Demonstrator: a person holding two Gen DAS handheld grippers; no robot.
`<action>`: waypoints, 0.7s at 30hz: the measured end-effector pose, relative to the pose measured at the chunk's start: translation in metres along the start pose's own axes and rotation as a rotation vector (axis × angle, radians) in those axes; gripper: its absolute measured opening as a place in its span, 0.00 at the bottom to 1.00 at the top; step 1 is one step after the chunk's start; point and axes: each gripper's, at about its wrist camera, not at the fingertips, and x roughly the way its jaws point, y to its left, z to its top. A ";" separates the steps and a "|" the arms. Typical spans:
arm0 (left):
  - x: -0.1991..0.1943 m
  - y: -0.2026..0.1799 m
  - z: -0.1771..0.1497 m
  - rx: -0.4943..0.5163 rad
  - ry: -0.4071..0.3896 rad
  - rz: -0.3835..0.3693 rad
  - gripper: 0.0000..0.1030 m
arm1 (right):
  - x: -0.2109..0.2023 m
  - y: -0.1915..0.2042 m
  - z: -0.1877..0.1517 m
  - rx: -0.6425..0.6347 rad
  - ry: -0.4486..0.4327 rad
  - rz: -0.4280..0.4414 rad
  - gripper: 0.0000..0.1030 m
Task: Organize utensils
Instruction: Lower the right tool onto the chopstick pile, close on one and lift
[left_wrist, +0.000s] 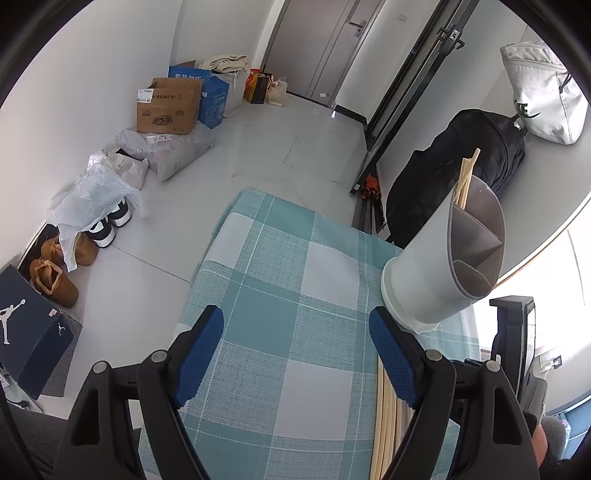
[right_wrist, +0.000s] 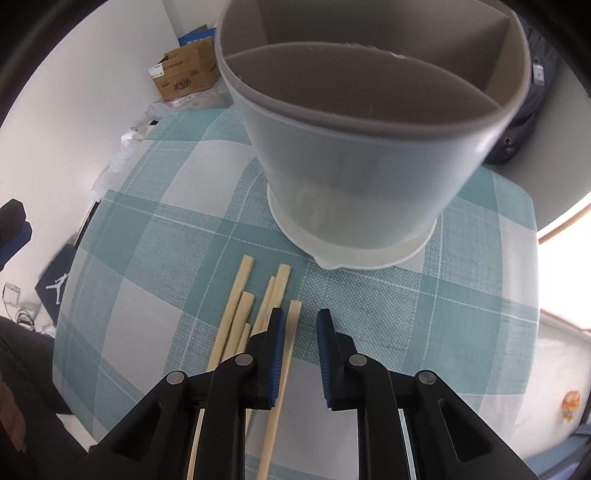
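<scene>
A grey utensil holder (left_wrist: 439, 258) with inner dividers stands on the checked tablecloth (left_wrist: 280, 280); chopsticks (left_wrist: 466, 177) stick up from its far compartment. It fills the top of the right wrist view (right_wrist: 354, 155). Several loose wooden chopsticks (right_wrist: 240, 306) lie on the cloth in front of it; they also show in the left wrist view (left_wrist: 386, 417). My left gripper (left_wrist: 295, 350) is open and empty above the cloth, left of the holder. My right gripper (right_wrist: 301, 332) is open, low over the chopsticks, with one chopstick (right_wrist: 286, 354) between its fingers.
The table's left and far edges drop to a tiled floor with cardboard boxes (left_wrist: 168, 107), bags and shoes (left_wrist: 55, 273). A black backpack (left_wrist: 458, 173) and a white bag (left_wrist: 543, 92) sit behind the holder. The right hand-held gripper (left_wrist: 511, 339) shows at right.
</scene>
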 end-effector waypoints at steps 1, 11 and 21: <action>0.000 0.000 0.000 -0.004 0.004 -0.003 0.75 | 0.000 0.000 0.000 -0.005 -0.004 -0.009 0.12; 0.004 0.000 -0.002 0.007 0.018 0.016 0.75 | 0.002 0.011 0.007 -0.018 -0.015 -0.057 0.11; 0.029 -0.006 -0.014 0.047 0.168 0.043 0.75 | -0.047 -0.026 -0.009 0.125 -0.185 0.096 0.05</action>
